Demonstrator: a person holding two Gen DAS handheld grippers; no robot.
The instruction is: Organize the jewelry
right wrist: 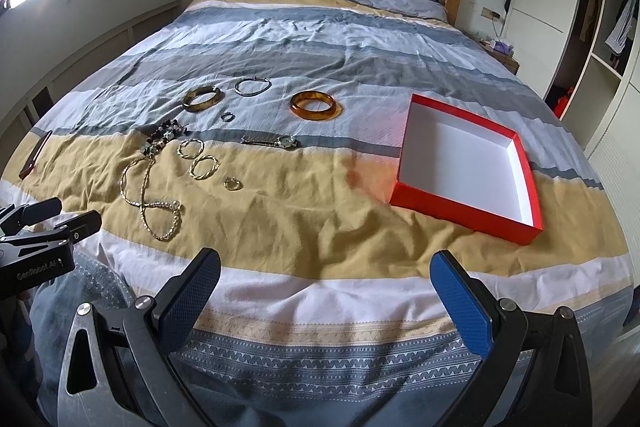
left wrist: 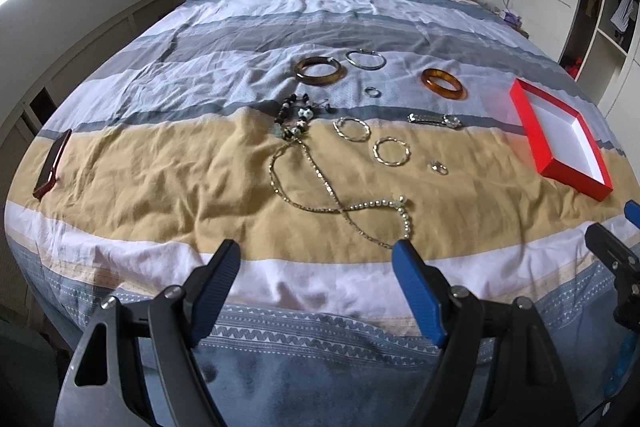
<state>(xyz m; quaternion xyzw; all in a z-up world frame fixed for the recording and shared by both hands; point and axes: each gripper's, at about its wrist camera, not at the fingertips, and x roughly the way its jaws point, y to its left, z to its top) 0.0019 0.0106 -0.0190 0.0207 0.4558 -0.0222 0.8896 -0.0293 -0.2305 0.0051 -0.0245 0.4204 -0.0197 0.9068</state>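
While both tools hung above the near edge of the bed (right wrist: 320, 39), the left hand-held gripper (left wrist: 316, 267) stood wide open and held nothing, its fingertips clear of the striped quilt, and the right hand-held gripper (right wrist: 326, 273) was spread just as wide and equally empty. The jewelry lay scattered on the quilt to the left of a single red box (right wrist: 466, 223), white inside and bare of contents. Two thick bangles, one brown (right wrist: 202, 98) and one amber (right wrist: 316, 105), lay farthest back with one thin silver bracelet (right wrist: 253, 85) between them. Nearer were two twisted gold hoops (left wrist: 351, 128) (left wrist: 391, 151), two small rings (left wrist: 373, 91) (left wrist: 439, 168), one wristwatch (left wrist: 436, 119), one dark beaded bracelet (left wrist: 295, 117), and what seemed to be one gold chain (left wrist: 304, 179) crossing one pearl strand (left wrist: 380, 205), though the tangle was hard to separate. One dark red case (left wrist: 52, 163) lay at the far left edge.
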